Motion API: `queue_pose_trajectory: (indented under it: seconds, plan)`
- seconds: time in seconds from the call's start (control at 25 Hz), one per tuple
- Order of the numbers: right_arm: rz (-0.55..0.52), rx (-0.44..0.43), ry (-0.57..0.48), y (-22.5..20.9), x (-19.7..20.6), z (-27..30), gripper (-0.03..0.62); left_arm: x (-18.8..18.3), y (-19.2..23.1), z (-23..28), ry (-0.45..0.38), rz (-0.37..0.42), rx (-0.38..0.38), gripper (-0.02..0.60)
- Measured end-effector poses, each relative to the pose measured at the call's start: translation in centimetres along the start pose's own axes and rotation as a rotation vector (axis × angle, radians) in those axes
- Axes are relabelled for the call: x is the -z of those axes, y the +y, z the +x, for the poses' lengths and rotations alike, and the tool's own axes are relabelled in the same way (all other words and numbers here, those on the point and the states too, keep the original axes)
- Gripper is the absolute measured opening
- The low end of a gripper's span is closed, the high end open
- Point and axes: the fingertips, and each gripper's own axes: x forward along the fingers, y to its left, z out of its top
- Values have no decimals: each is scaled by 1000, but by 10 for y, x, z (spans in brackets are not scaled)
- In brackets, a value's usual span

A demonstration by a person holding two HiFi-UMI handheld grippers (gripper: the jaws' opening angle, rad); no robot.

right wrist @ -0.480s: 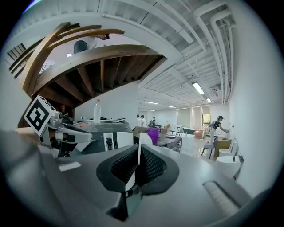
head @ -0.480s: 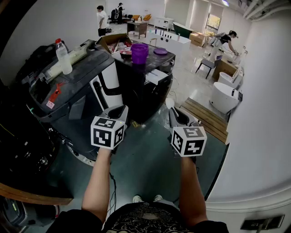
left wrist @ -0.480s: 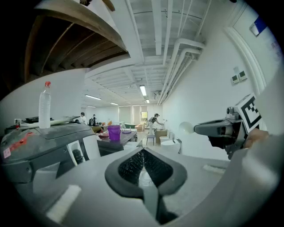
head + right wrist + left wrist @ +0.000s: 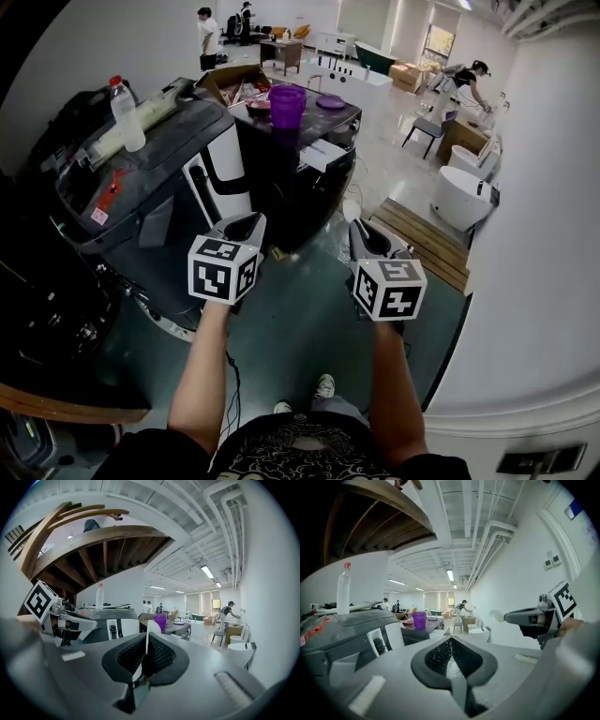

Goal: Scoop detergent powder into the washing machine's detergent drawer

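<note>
A purple cup point(image 4: 287, 106), contents unseen, stands on the dark worktop point(image 4: 339, 120) at upper centre, beside a purple lid point(image 4: 330, 105). The washing machine point(image 4: 141, 183) fills the upper left of the frame, a plastic bottle point(image 4: 127, 114) on top. The left hand-held gripper point(image 4: 246, 225) is pressed together, empty. The right hand-held gripper point(image 4: 364, 232) pinches a white scoop point(image 4: 351, 210).

Washing machine point(image 4: 141, 178) — glossy dark top; purple cup point(image 4: 287, 105) — translucent plastic; scoop point(image 4: 151, 627), white plastic.
</note>
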Motion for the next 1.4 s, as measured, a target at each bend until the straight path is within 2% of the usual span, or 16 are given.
queue_pose_trajectory:
  seconds: [0.52, 0.96, 1.4]
  plan:
    - [-5, -12, -2, -38, 1, 54, 34, -14, 11, 67, -2, 25, 12, 0]
    - [-6, -71, 5, -120, -6, 136, 35, -46, 4, 184, -23, 71, 23, 2]
    - [-22, -154, 15, -194, -20, 215, 34, -80, 13, 283, -45, 15, -33, 2]
